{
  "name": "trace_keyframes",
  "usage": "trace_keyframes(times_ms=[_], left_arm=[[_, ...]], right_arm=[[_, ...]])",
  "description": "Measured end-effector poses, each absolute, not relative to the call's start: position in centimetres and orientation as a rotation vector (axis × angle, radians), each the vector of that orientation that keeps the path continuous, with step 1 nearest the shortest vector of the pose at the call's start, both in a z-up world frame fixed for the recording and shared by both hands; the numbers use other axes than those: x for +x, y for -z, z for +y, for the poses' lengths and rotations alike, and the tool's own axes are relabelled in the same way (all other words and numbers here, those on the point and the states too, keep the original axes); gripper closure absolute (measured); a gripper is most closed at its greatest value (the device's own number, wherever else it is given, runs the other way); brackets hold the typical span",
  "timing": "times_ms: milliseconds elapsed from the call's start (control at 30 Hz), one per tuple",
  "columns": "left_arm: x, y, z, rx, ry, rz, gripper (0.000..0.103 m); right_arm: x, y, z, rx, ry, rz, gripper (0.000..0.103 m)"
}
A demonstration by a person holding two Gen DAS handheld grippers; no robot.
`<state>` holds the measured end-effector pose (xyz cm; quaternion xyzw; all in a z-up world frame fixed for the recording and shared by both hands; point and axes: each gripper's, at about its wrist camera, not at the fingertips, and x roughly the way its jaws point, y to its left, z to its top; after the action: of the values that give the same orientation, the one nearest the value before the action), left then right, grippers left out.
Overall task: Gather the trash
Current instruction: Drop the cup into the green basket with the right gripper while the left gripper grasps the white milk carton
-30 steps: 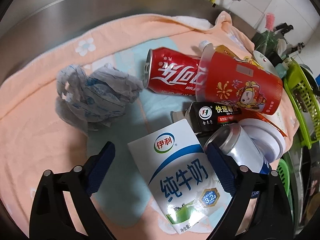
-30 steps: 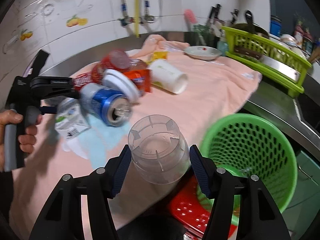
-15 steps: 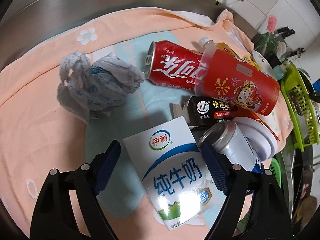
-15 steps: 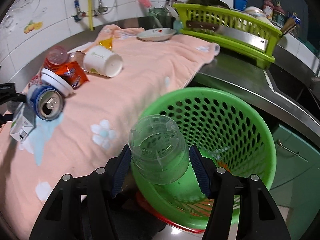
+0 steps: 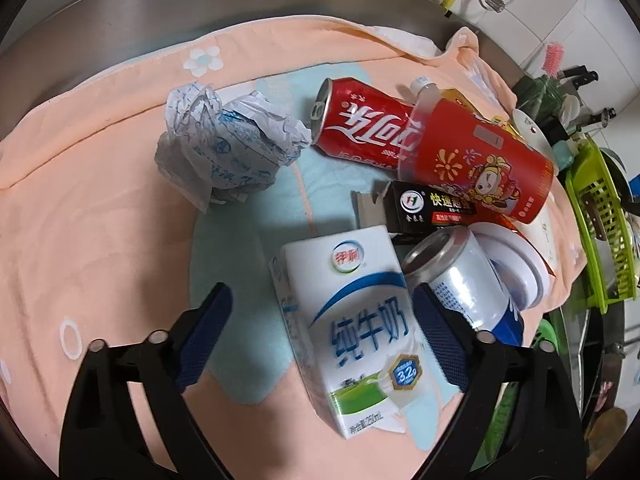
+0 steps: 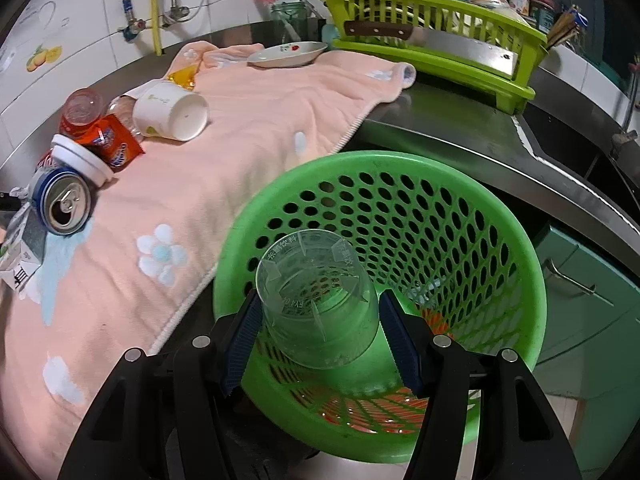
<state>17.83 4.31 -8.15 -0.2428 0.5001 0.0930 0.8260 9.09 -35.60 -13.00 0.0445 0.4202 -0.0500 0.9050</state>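
My right gripper (image 6: 320,340) is shut on a clear plastic cup (image 6: 316,300) and holds it over the mouth of the green perforated basket (image 6: 500,248). My left gripper (image 5: 320,336) is open, its blue pads either side of a white milk carton (image 5: 352,320) lying on the peach towel (image 5: 80,220). Around it lie a blue-and-silver can (image 5: 464,280), a black box (image 5: 428,208), a red cup (image 5: 480,156), a red cola can (image 5: 364,124) and crumpled paper (image 5: 224,148).
A white paper cup (image 6: 172,110), an orange wrapper (image 6: 112,144) and a white lid (image 6: 82,158) lie on the towel. A plate (image 6: 286,54) and a green dish rack (image 6: 436,32) with a cleaver stand behind. The steel counter edge (image 6: 520,148) runs beside the basket.
My right gripper has carried the clear cup from over the towel to above the green basket. My left gripper has moved forward so the milk carton sits between its open fingers.
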Motion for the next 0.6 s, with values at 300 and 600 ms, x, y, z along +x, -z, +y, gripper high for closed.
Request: trace_keyframes(times_ms=[300,600], left_arm=[[17.5,8.2,3.1,-0.487,-0.196,1.079,0.01],[17.6,8.8,1.6,-0.439,-0.216,1.094,0.01]], right_arm=[[9.0,13.9,-37.5,0.112,0.138,0.889,0.045],[8.7,14.7,-39.1,0.133,0.171,0.908,0.045]])
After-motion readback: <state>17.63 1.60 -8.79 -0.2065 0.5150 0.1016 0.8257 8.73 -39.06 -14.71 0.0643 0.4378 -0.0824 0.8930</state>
